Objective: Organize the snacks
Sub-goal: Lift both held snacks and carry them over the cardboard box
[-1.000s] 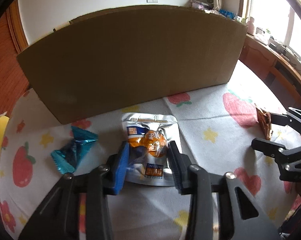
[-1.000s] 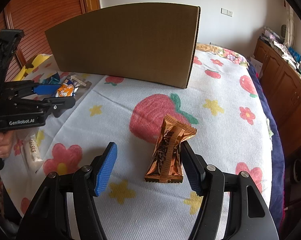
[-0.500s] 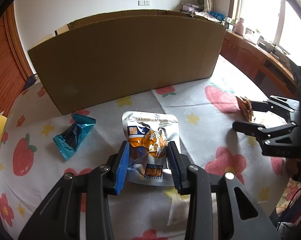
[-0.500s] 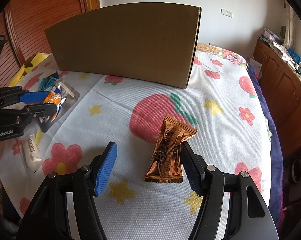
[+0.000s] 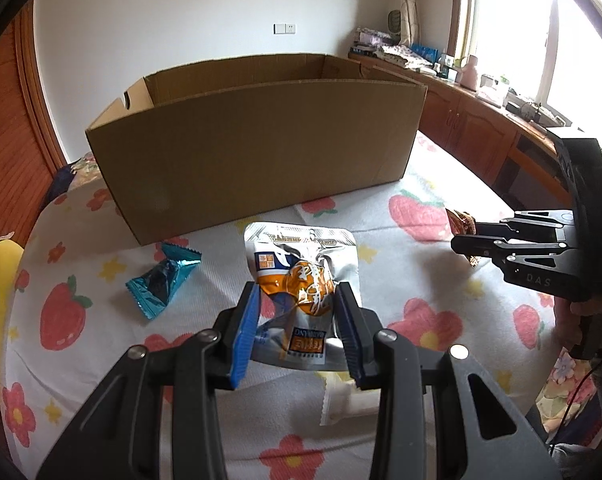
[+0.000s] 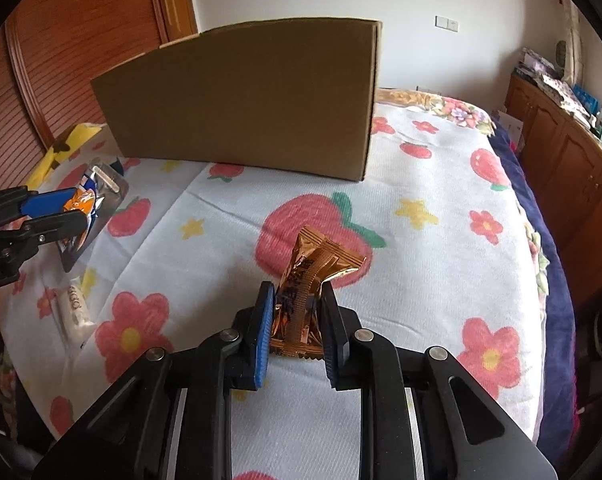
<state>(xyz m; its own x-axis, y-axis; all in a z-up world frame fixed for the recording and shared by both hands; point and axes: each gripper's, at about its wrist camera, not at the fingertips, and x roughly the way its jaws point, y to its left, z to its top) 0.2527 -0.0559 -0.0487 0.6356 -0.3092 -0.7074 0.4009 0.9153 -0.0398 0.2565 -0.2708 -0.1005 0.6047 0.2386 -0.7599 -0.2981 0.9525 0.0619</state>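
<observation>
silver pouch (image 5: 301,280) with orange print sits pinched between your left tongs (image 5: 297,332), raised off the flowered bedspread (image 5: 381,216). copper wrapper (image 6: 305,292) is clamped in your right tongs (image 6: 295,332), its lower end between the pads, upper end tilted toward the cardboard box (image 6: 245,100). the box stands open-topped at the far side of the bed. a teal packet (image 5: 161,280) lies near the box, left of the pouch. a white packet (image 5: 345,400) lies under the left tongs.
</observation>
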